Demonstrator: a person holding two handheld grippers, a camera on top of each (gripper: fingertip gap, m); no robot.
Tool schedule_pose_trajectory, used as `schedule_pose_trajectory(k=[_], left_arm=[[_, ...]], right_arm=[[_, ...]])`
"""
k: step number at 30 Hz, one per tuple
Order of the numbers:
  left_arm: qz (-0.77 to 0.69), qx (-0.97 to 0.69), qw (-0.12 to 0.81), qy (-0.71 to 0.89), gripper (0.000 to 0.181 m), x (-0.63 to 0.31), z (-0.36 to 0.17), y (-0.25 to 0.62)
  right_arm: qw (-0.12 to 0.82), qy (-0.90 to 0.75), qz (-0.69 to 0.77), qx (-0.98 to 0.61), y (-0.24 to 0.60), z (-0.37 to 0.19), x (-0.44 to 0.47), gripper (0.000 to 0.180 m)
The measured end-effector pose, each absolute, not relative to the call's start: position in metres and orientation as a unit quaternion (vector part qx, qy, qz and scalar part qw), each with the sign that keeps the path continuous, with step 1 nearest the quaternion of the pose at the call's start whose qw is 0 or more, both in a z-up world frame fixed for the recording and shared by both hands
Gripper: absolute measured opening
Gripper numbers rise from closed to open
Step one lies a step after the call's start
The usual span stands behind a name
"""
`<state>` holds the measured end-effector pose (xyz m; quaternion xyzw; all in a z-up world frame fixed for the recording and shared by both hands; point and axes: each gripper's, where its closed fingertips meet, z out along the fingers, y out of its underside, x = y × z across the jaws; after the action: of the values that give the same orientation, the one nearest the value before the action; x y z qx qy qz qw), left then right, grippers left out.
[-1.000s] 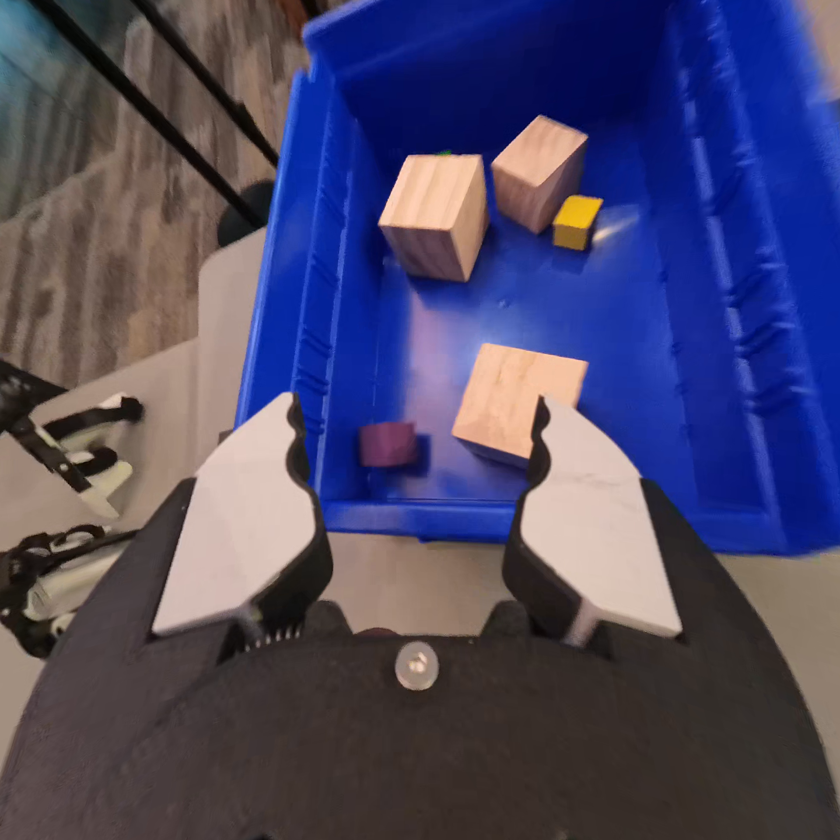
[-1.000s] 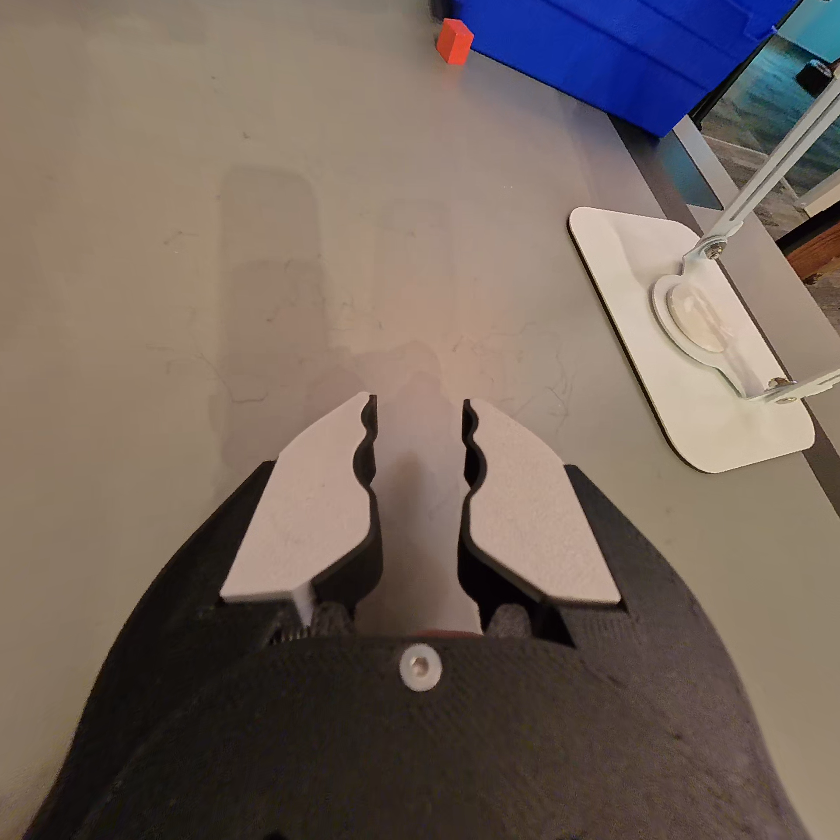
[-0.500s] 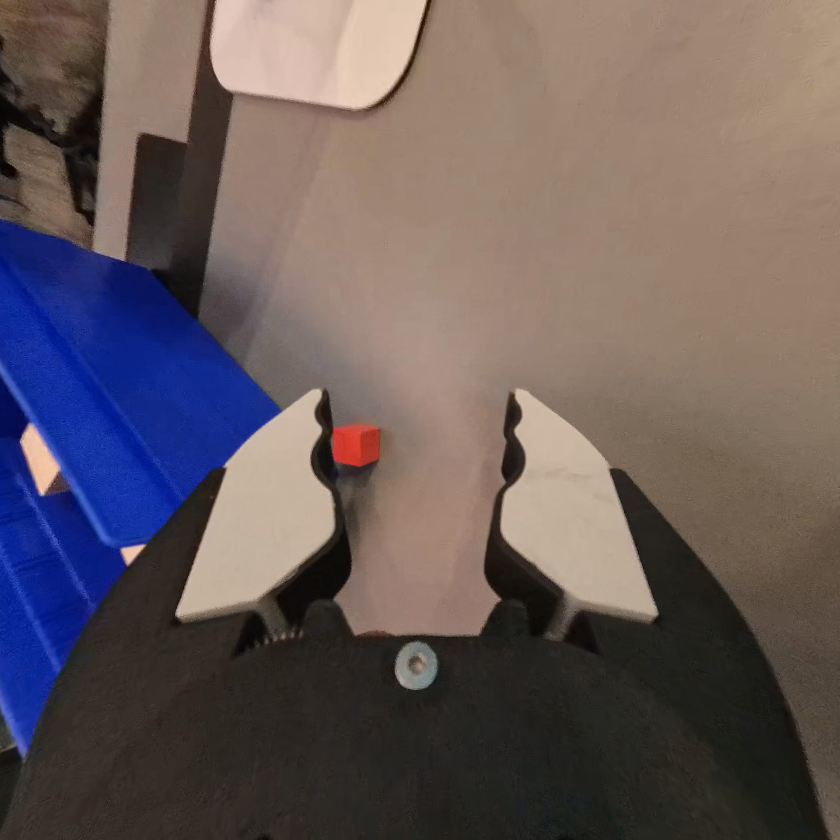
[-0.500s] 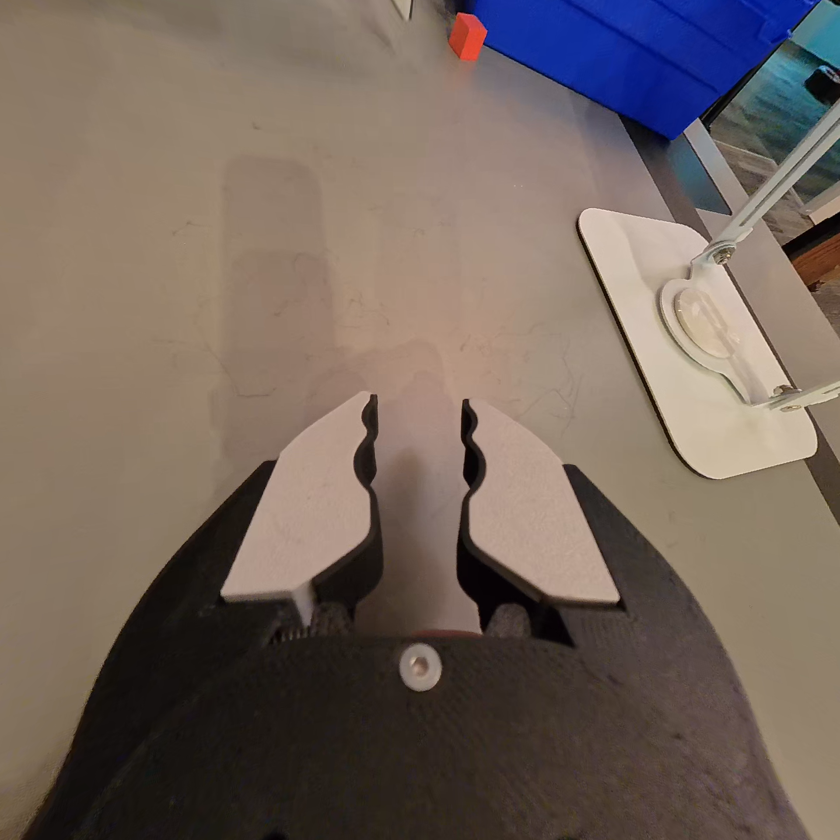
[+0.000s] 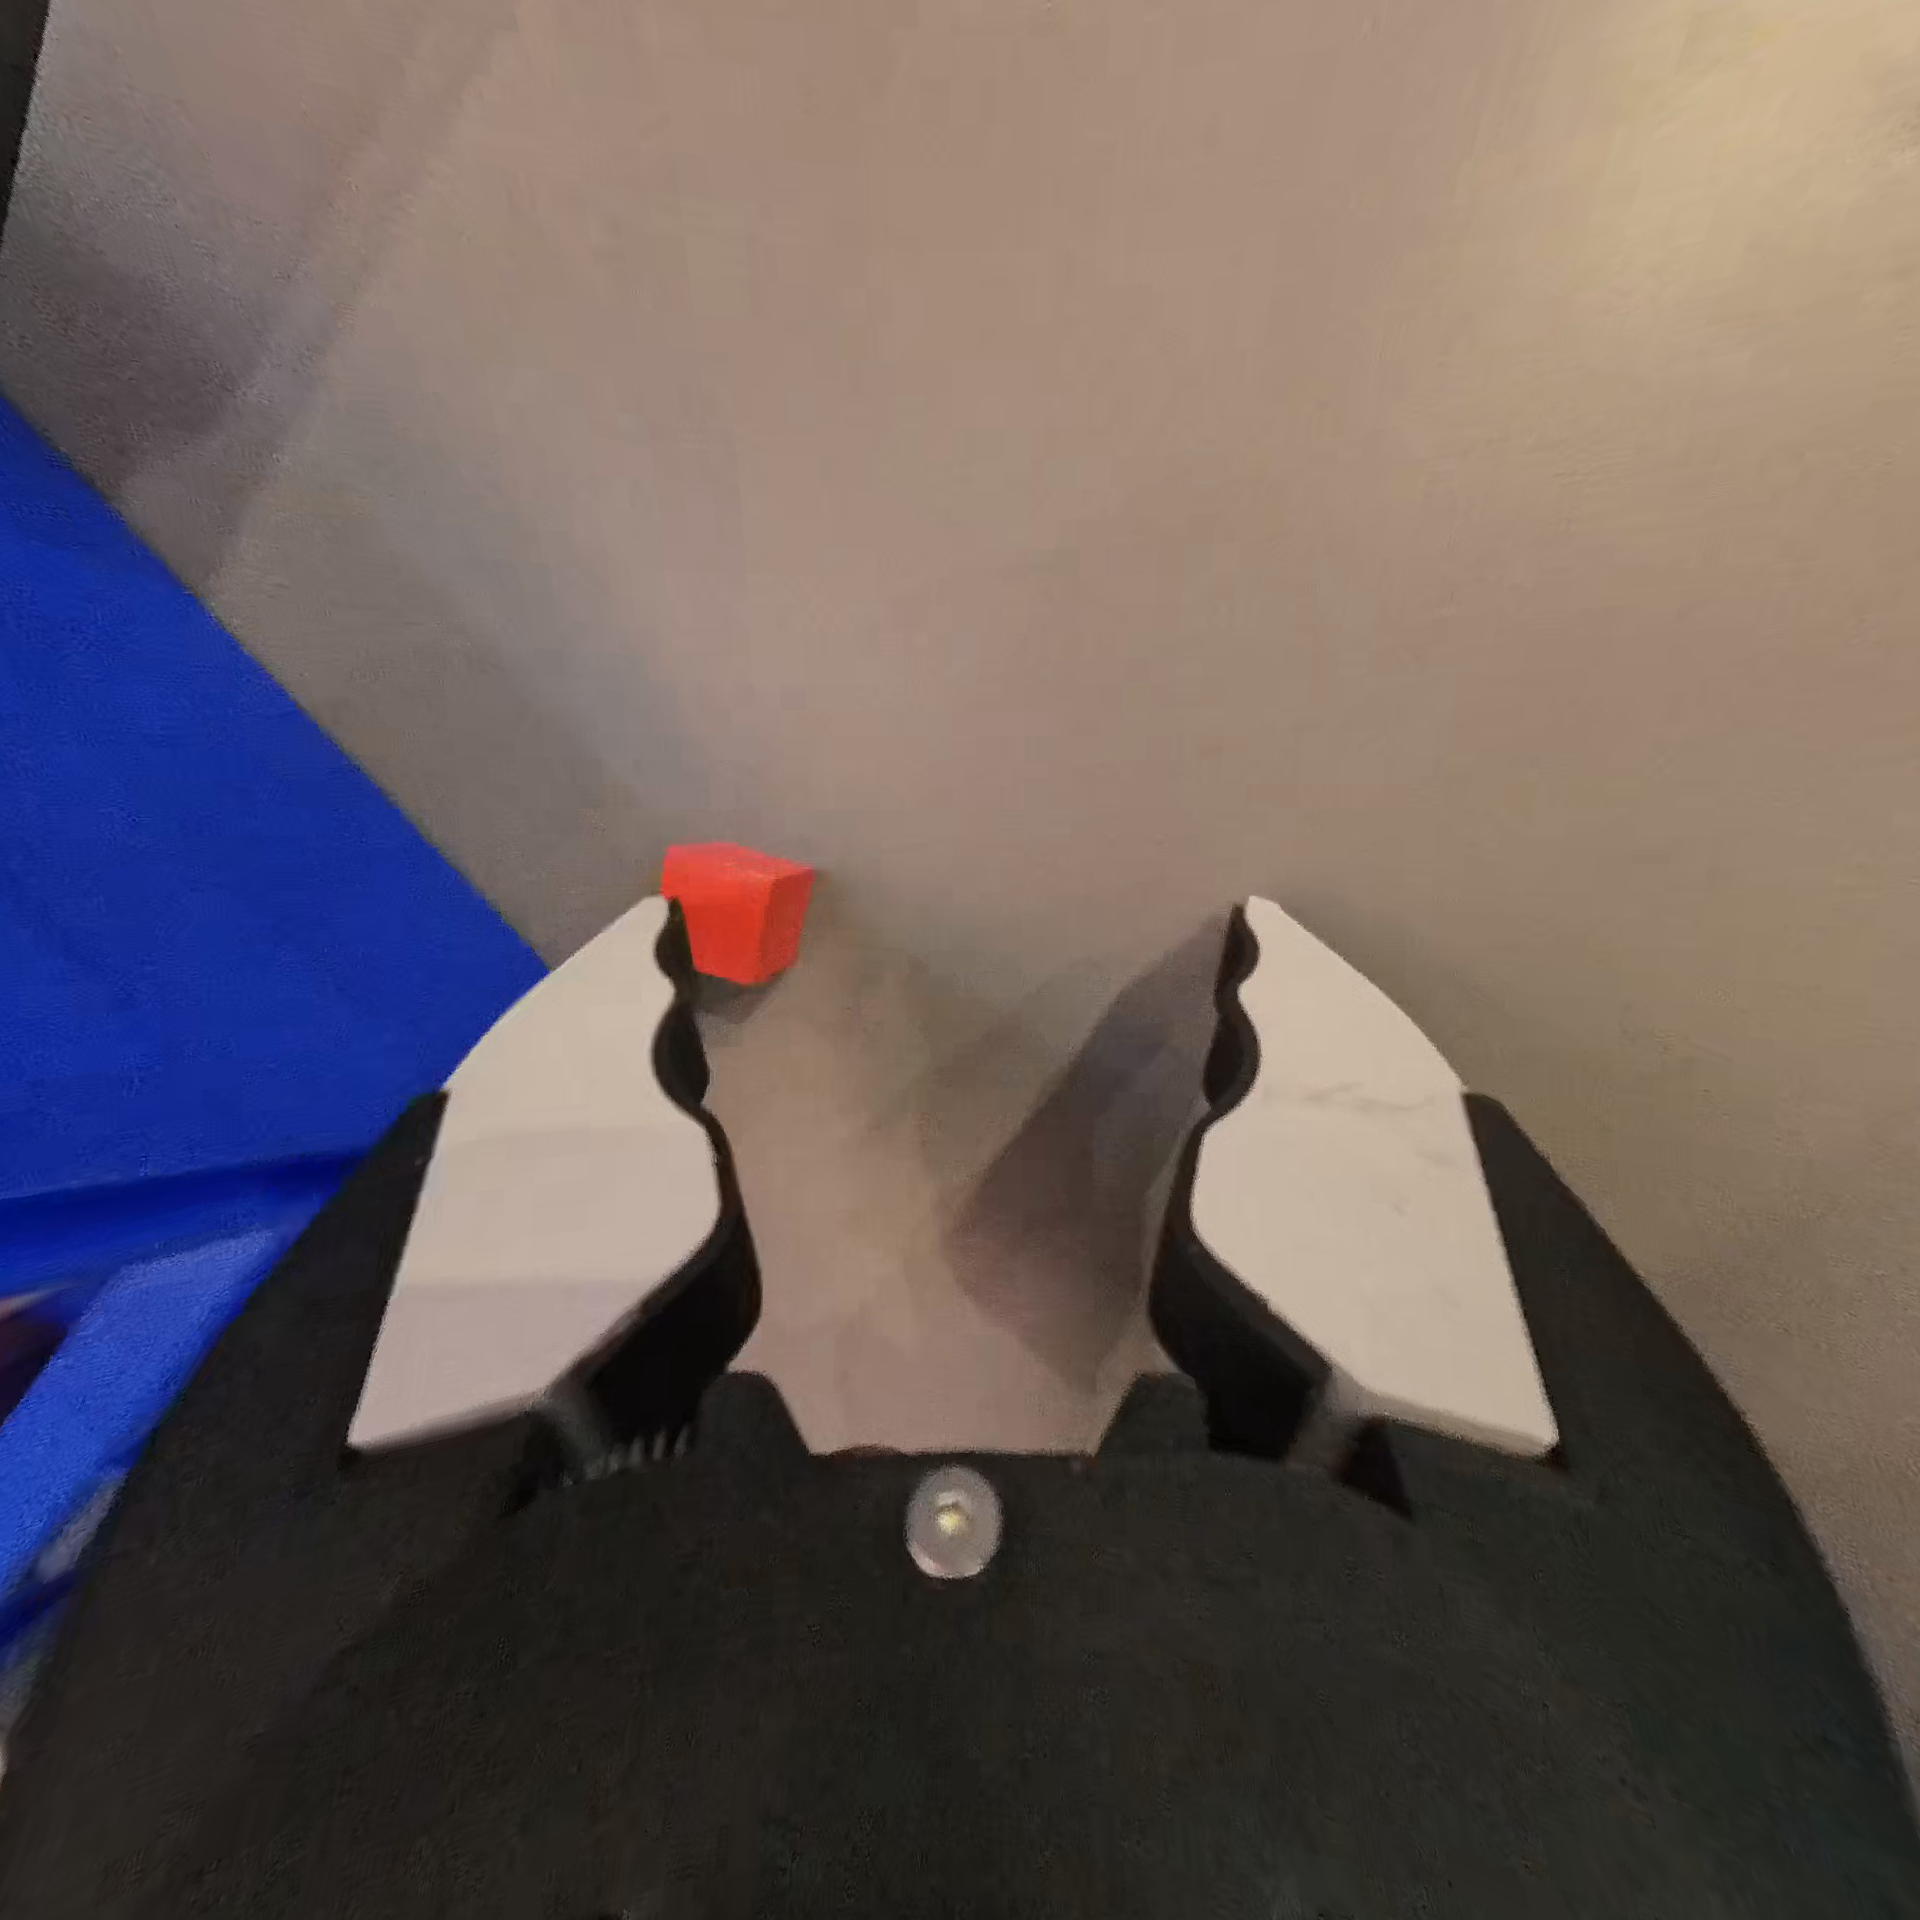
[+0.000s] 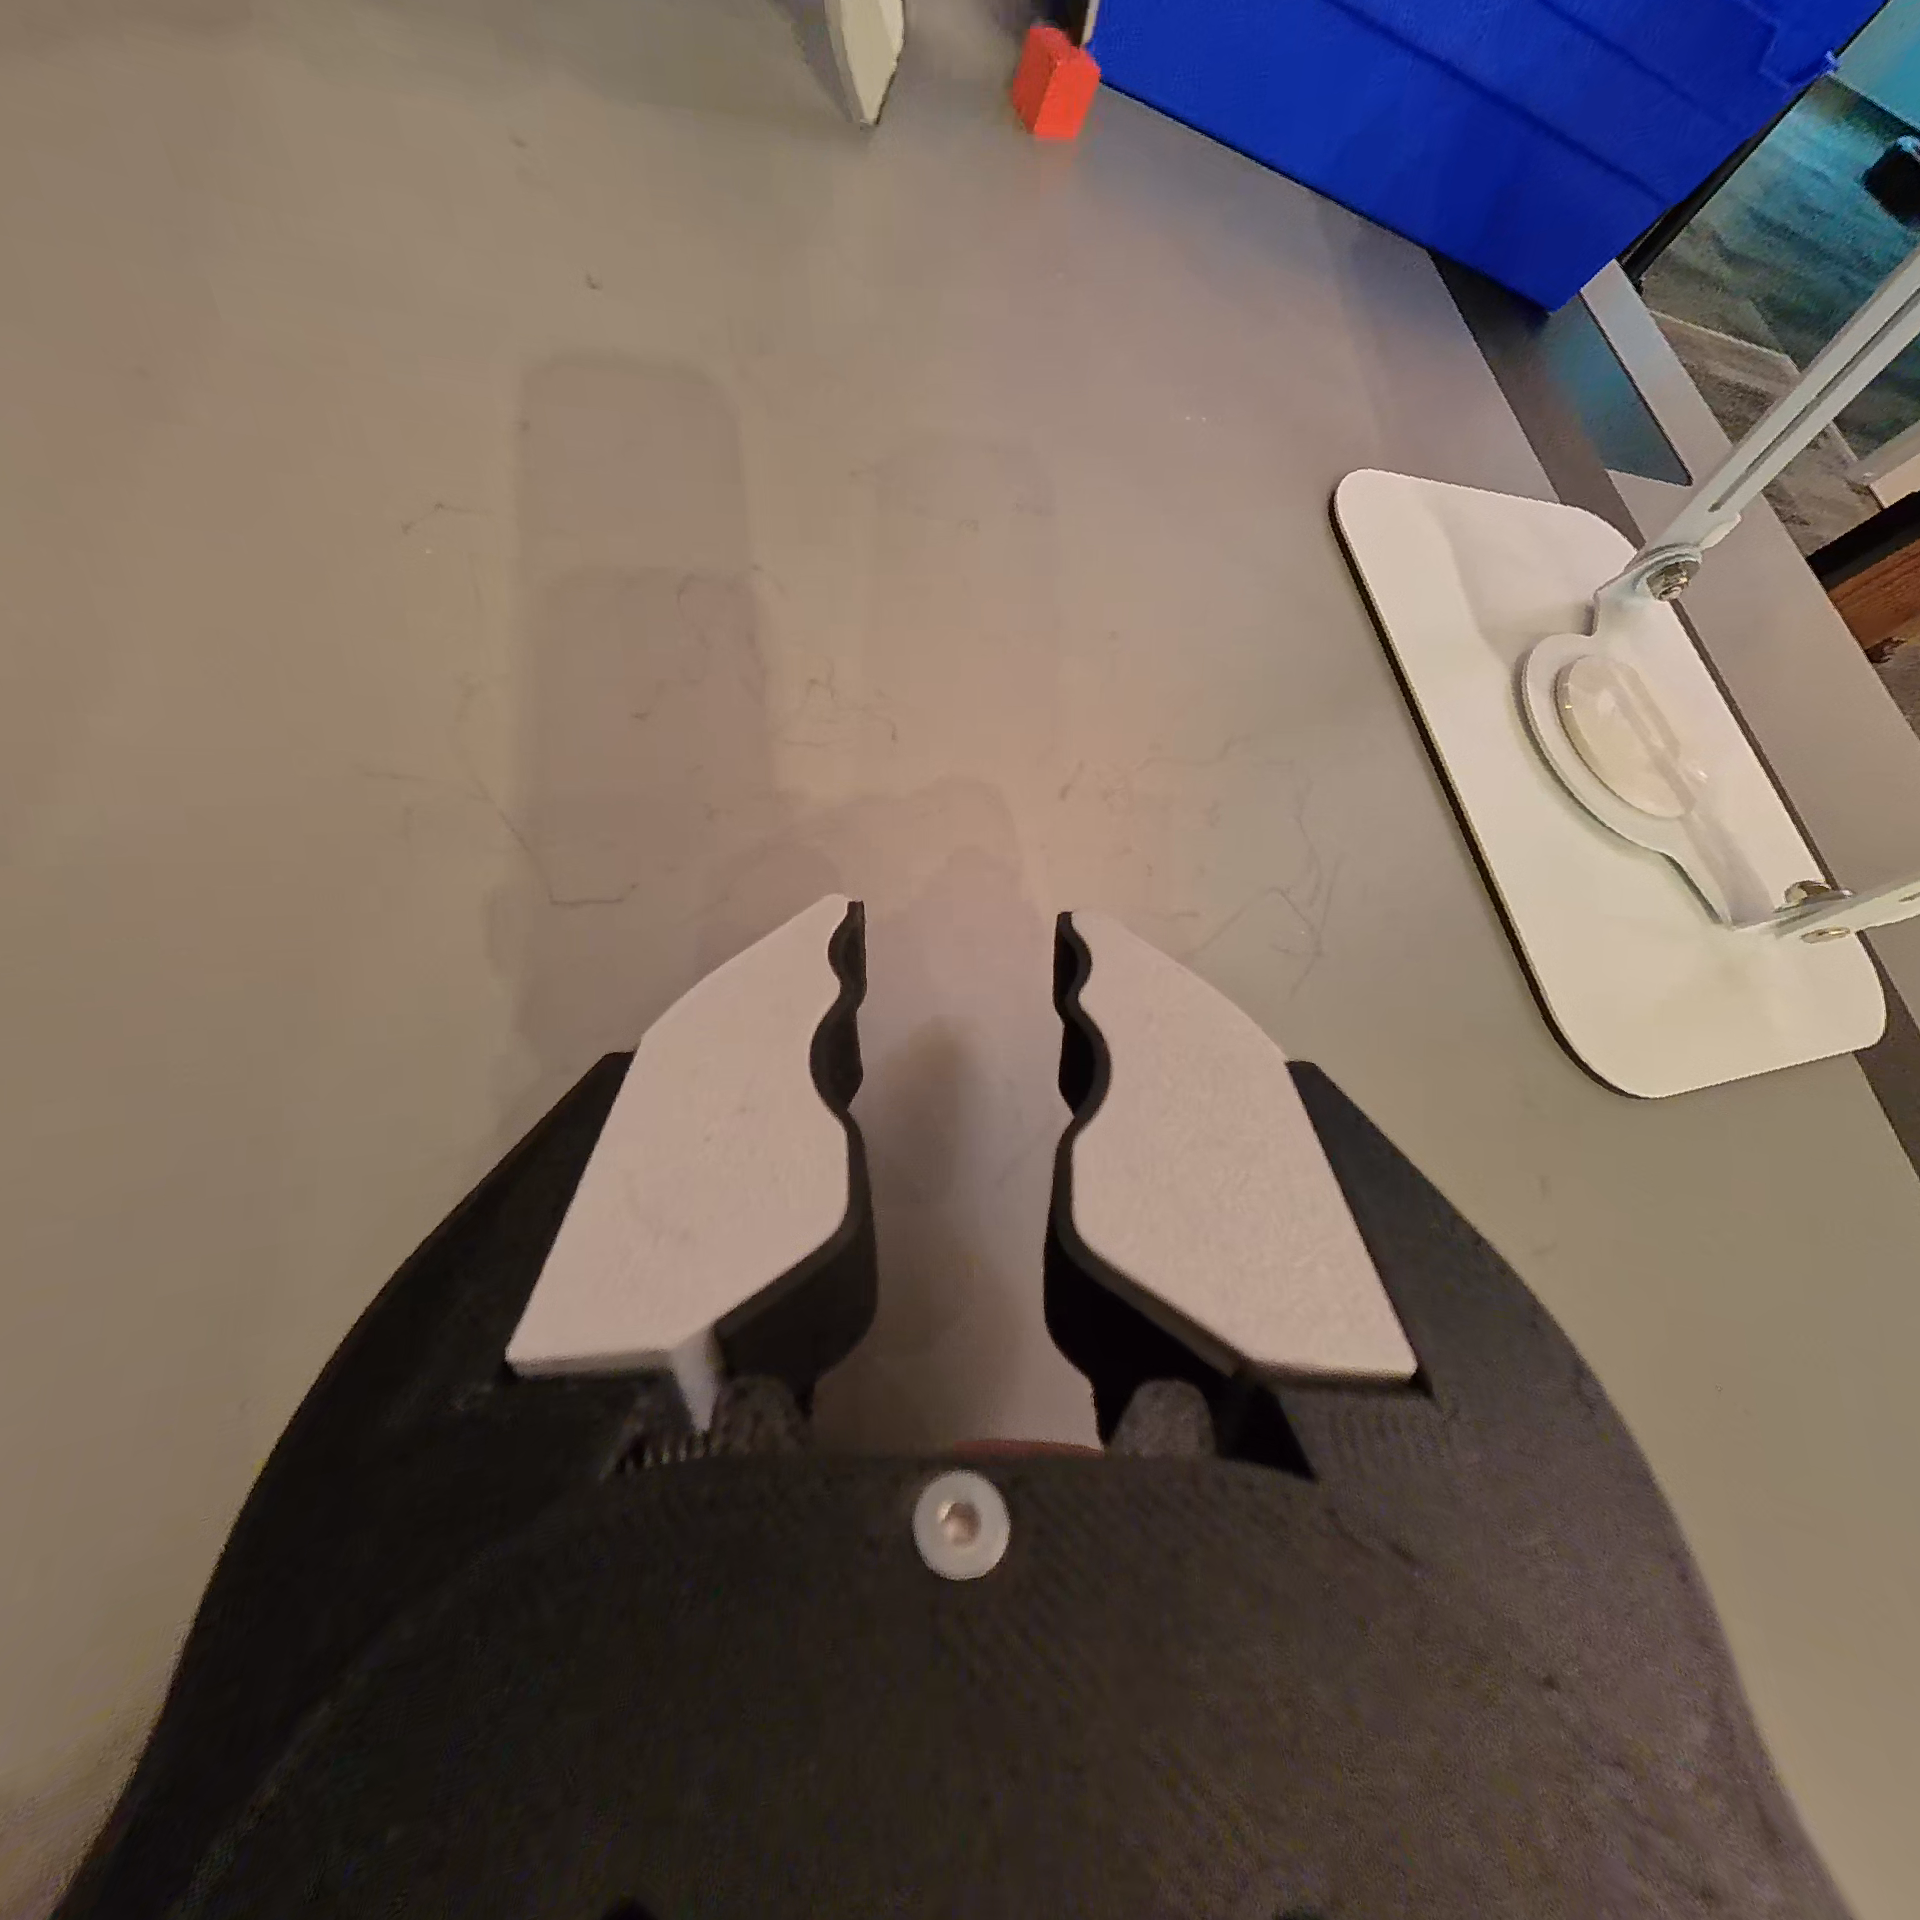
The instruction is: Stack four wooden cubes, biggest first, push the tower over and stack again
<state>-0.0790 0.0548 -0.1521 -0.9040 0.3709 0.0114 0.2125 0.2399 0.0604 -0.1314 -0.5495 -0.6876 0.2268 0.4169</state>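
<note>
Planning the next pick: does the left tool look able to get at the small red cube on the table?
Probably yes: the left tool is open, the red cube sits at its left fingertip, nothing lies between.

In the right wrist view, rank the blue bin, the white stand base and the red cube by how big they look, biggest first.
1. blue bin: largest, though cut off by the frame's edge.
2. white stand base: nearer the camera, so it may look larger than it is.
3. red cube: clearly the smallest, far off beside the bin.

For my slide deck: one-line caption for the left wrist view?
Open left gripper nears a small red cube on the grey table, beside a blue bin.
</note>
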Motion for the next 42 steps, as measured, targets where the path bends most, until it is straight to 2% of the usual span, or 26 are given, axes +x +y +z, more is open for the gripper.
schedule_pose_trajectory(k=[1,3,7,12,15,17,19,22,25,31,35,39,41,42], left_arm=[[-0.007,-0.896,0.215,0.388,0.088,-0.068,-0.149,0.048],[-0.035,-0.883,0.233,0.405,0.065,-0.049,-0.140,0.039],[-0.041,-0.882,0.264,0.389,0.080,-0.044,-0.135,0.039],[-0.098,-0.866,0.244,0.426,0.087,-0.005,-0.152,0.020],[-0.143,-0.844,0.249,0.454,0.083,0.025,-0.151,0.007],[-0.157,-0.845,0.238,0.453,0.057,0.034,-0.155,0.002],[-0.184,-0.844,0.238,0.444,0.022,0.039,-0.154,0.001],[-0.181,-0.839,0.266,0.438,0.022,0.034,-0.143,0.005],[-0.144,-0.839,0.315,0.420,0.022,0.010,-0.106,0.018],[0.052,-0.857,0.441,0.261,0.022,-0.134,-0.006,0.091],[0.101,-0.891,0.415,0.154,0.023,-0.224,-0.011,0.137],[0.116,-0.906,0.391,0.115,0.024,-0.263,-0.035,0.164],[0.128,-0.919,0.368,0.067,0.077,-0.280,-0.046,0.166],[0.116,-0.922,0.365,0.063,0.077,-0.278,-0.048,0.165]], right_arm=[[0.417,-0.688,0.227,-0.549,0.060,-0.131,0.240,0.035],[0.417,-0.688,0.227,-0.549,0.061,-0.131,0.239,0.035],[0.416,-0.690,0.225,-0.549,0.060,-0.132,0.239,0.035],[0.416,-0.689,0.225,-0.548,0.060,-0.132,0.239,0.035],[0.415,-0.691,0.223,-0.548,0.060,-0.133,0.239,0.035],[0.414,-0.692,0.223,-0.548,0.060,-0.133,0.240,0.035],[0.415,-0.692,0.222,-0.548,0.060,-0.133,0.239,0.035],[0.416,-0.692,0.222,-0.547,0.060,-0.133,0.238,0.035],[0.415,-0.692,0.222,-0.547,0.060,-0.133,0.238,0.035],[0.413,-0.693,0.221,-0.547,0.060,-0.134,0.239,0.034],[0.412,-0.693,0.221,-0.549,0.060,-0.135,0.238,0.033],[0.412,-0.693,0.222,-0.548,0.060,-0.134,0.239,0.033],[0.412,-0.695,0.221,-0.547,0.059,-0.135,0.239,0.033],[0.412,-0.696,0.220,-0.545,0.059,-0.135,0.239,0.033]])
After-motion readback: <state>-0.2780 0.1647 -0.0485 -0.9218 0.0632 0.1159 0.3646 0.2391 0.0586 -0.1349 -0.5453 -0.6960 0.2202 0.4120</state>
